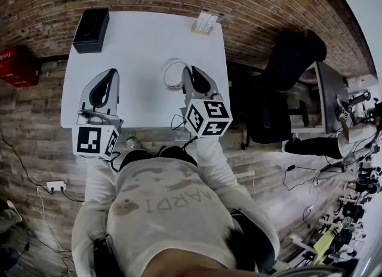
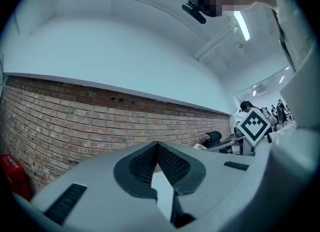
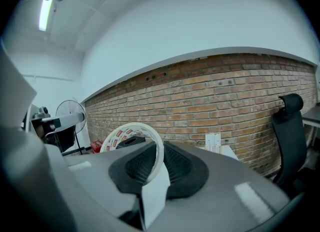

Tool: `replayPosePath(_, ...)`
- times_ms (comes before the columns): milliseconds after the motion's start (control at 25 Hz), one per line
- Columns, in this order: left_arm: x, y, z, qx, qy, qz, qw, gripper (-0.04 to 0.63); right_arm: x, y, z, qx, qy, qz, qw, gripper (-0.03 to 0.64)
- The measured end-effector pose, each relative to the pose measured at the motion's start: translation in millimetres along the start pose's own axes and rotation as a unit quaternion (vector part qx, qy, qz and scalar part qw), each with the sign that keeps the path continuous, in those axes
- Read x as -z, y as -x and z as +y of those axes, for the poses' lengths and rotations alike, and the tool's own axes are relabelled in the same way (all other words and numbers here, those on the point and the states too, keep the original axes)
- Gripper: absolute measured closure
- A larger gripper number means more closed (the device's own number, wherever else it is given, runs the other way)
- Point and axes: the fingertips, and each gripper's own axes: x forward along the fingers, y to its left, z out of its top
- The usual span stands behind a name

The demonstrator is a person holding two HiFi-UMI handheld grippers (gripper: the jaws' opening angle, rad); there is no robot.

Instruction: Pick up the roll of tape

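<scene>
The roll of tape (image 3: 131, 137) is a thin white ring with red-printed labels on its inside. It stands upright, pinched by its wall between the pads of my right gripper (image 3: 157, 163). In the head view the roll of tape (image 1: 173, 74) hangs above the white table (image 1: 143, 43), just ahead of my right gripper (image 1: 190, 80). My left gripper (image 1: 102, 88) is at the table's near left edge. In the left gripper view my left gripper (image 2: 157, 163) has its pads meeting with nothing between them.
A black box (image 1: 91, 29) sits at the table's far left corner and a small card holder (image 1: 205, 24) at its far right edge. A black office chair (image 1: 280, 79) stands to the right, a red crate (image 1: 18, 65) on the floor to the left.
</scene>
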Motion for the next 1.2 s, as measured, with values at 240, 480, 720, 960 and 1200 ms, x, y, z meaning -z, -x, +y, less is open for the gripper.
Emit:
replayPosePath(240, -4.8, -0.8, -23.2, -0.004, -0.003, -0.005, 1.0, 0.59, -19.0, 22.6, -11.3, -0.005, 0.021, -0.029, 0.999, 0.56)
replayPosePath(480, -7.7, 0.1, -42.0, -0.002, -0.008, -0.007, 0.9999, 0.59, -32.3, 41.2, -15.0, -0.01, 0.043, -0.054, 0.998, 0.56)
replayPosePath(720, -11.9, 1.5, -60.5, -0.004, -0.01, -0.012, 0.9999, 0.589, -44.2, 61.1, -20.4, -0.016, 0.051, -0.075, 0.996, 0.56)
replayPosePath(960, -15.7, 5.9, -73.3, -0.008, -0.012, -0.014, 0.9998, 0.589, -51.1, 77.2, -22.5, -0.02, 0.06, -0.089, 0.994, 0.56)
replayPosePath(1200, -14.0, 10.0, -78.7, -0.018, -0.008, -0.014, 0.9997, 0.589, -55.2, 87.0, -23.9, -0.023, 0.063, -0.101, 0.993, 0.559)
